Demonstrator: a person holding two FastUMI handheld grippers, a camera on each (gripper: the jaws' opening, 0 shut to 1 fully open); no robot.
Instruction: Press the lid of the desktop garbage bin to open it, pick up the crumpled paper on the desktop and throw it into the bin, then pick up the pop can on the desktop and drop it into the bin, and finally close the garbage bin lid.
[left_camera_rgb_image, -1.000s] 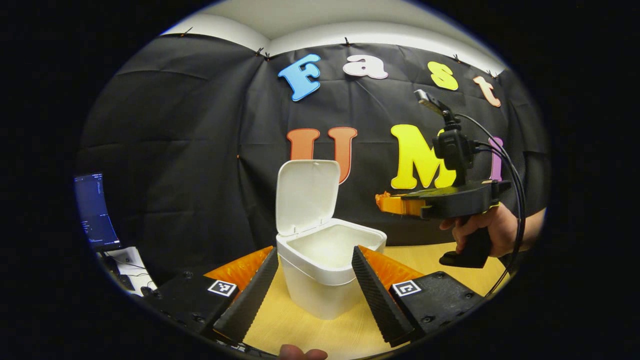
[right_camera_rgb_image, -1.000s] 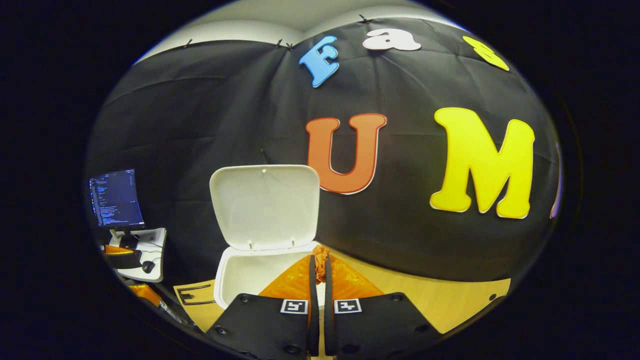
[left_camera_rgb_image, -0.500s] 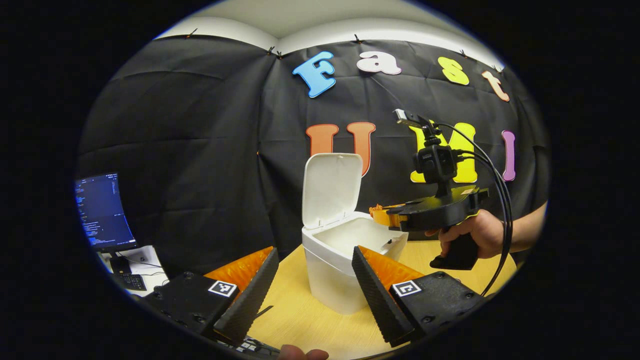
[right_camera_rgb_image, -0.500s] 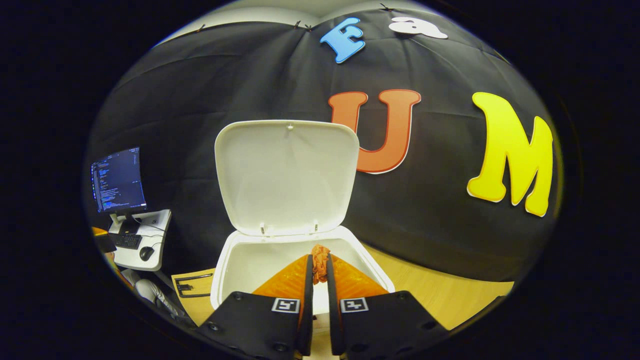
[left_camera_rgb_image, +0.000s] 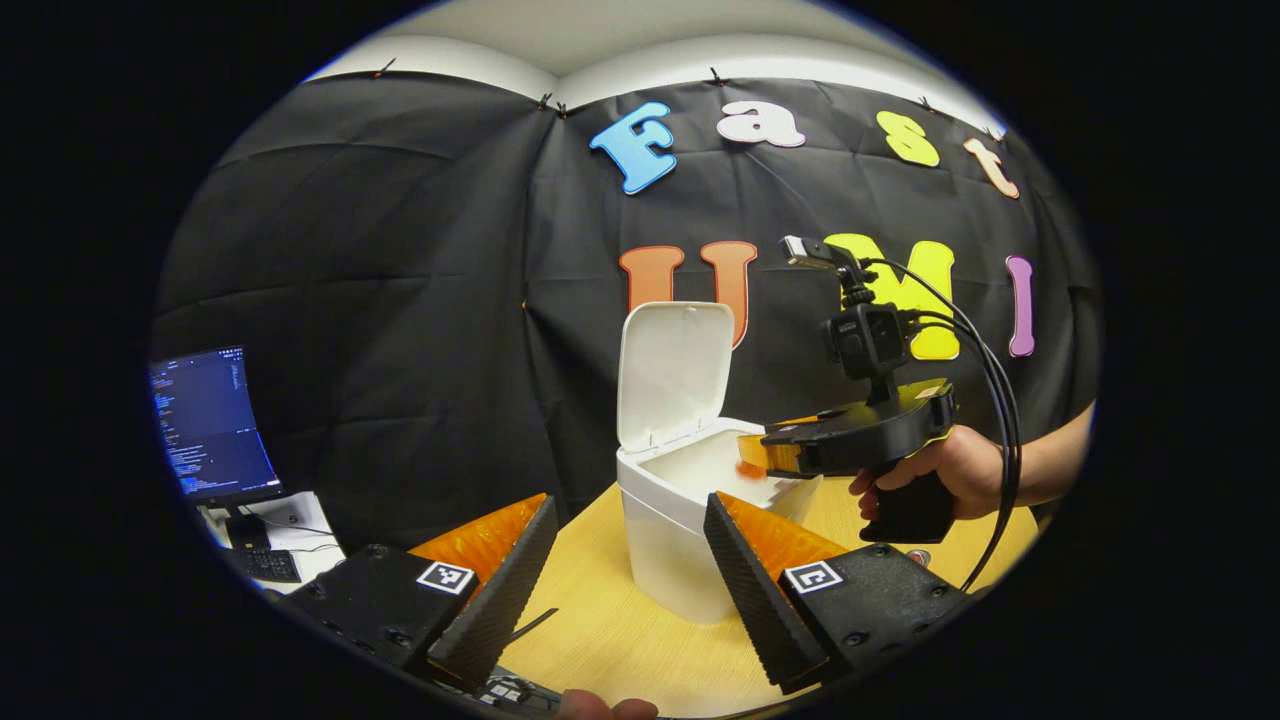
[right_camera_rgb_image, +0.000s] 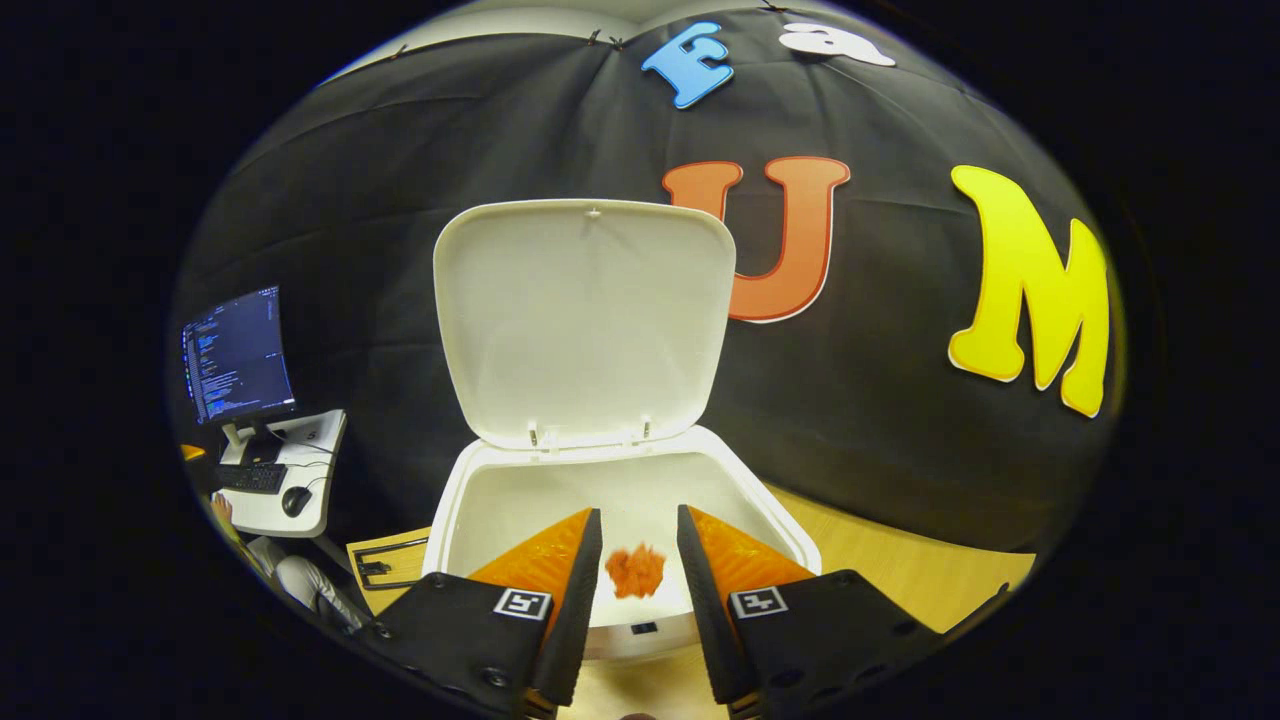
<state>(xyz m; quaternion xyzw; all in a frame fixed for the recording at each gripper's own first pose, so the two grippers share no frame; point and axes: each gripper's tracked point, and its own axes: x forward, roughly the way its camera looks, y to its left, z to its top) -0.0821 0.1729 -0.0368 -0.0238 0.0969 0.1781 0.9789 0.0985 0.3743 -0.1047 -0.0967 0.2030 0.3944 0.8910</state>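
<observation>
Left to right in the left gripper view: we see a monitor (left_camera_rgb_image: 205, 420) on a side desk (left_camera_rgb_image: 270, 525) at far left, then our left gripper (left_camera_rgb_image: 625, 560) low over the wooden desktop (left_camera_rgb_image: 600, 640), jaws spread wide with nothing between them. Just past it the white garbage bin (left_camera_rgb_image: 670, 540) stands on the desktop, lid (left_camera_rgb_image: 672, 372) swung up and upright. Further right, a hand (left_camera_rgb_image: 945, 470) holds the right gripper (left_camera_rgb_image: 765, 455) with its fingertips over the bin's open mouth. In the right gripper view, the right gripper (right_camera_rgb_image: 640, 550) has its jaws parted, not gripping. The crumpled paper (right_camera_rgb_image: 636, 572), orange, sits in the gap between the fingers, inside the bin's opening; we can't tell if it's resting on the bottom. Bin rim (right_camera_rgb_image: 450, 500) and raised lid (right_camera_rgb_image: 585, 320) are straight ahead.
</observation>
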